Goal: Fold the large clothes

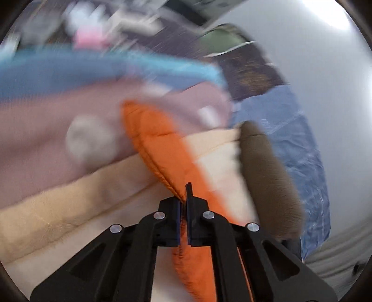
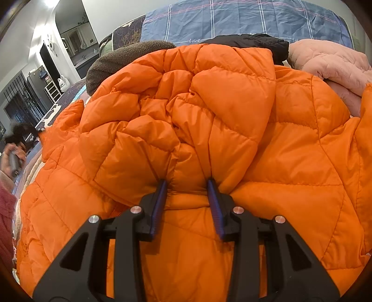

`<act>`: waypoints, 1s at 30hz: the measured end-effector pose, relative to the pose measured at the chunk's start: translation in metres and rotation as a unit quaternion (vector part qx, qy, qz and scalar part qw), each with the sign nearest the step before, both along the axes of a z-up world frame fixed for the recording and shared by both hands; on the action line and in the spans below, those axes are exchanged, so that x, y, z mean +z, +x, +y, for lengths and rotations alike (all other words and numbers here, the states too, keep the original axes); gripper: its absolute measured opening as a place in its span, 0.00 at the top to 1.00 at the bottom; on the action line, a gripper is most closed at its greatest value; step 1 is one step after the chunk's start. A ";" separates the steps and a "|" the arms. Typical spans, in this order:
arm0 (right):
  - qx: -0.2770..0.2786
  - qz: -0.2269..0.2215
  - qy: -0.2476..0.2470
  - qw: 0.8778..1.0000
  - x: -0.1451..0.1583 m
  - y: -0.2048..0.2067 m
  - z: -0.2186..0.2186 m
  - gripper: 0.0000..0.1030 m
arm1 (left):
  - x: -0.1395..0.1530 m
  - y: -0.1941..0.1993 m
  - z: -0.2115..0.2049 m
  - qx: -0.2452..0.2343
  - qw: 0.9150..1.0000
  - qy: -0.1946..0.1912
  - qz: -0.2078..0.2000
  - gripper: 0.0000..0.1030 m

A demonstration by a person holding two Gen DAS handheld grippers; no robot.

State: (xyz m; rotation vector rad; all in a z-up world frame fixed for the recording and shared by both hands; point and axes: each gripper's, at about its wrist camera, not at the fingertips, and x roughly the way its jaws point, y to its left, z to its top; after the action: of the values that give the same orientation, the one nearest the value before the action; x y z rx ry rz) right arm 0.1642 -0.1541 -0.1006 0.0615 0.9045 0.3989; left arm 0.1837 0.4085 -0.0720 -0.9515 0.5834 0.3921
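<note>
An orange quilted puffer jacket (image 2: 209, 111) lies spread over a bed and fills the right wrist view. My right gripper (image 2: 188, 183) stands partly open, its fingers astride a bunched fold of the jacket's hood, the fabric pinched between the pads. In the blurred left wrist view my left gripper (image 1: 184, 197) is shut on a thin seamed edge of the orange jacket (image 1: 153, 144), which runs up from the jaws.
A pink garment (image 2: 330, 67), a brown fleece one (image 2: 121, 58) and a black one (image 2: 251, 41) lie behind the jacket on a blue plaid sheet (image 2: 232, 21). The left wrist view shows cream (image 1: 69, 199), pink (image 1: 34, 144) and blue (image 1: 290, 139) fabrics.
</note>
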 end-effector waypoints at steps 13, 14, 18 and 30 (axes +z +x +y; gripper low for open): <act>-0.002 0.014 0.046 0.999 0.005 -0.004 -0.020 0.57 | 0.179 0.024 -0.358 -0.382 0.859 0.286 -0.186 0.89; -0.002 0.021 0.054 0.998 0.009 -0.007 -0.025 0.49 | 0.168 0.027 -0.388 -0.418 0.846 0.280 -0.179 0.78; -0.009 0.018 0.070 0.997 0.028 -0.034 -0.058 0.28 | 0.124 0.026 -0.457 -0.502 0.804 0.286 -0.143 0.54; -0.067 -0.007 0.118 0.991 0.070 -0.037 -0.125 0.30 | 0.058 0.036 -0.395 -0.464 0.847 0.257 -0.034 0.52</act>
State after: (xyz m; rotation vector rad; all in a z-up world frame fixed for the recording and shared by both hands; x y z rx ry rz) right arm 0.1269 -0.2789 -0.0304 0.3355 0.8303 0.3790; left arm 0.2198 0.0134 -0.0143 -0.0933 0.7527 -0.3560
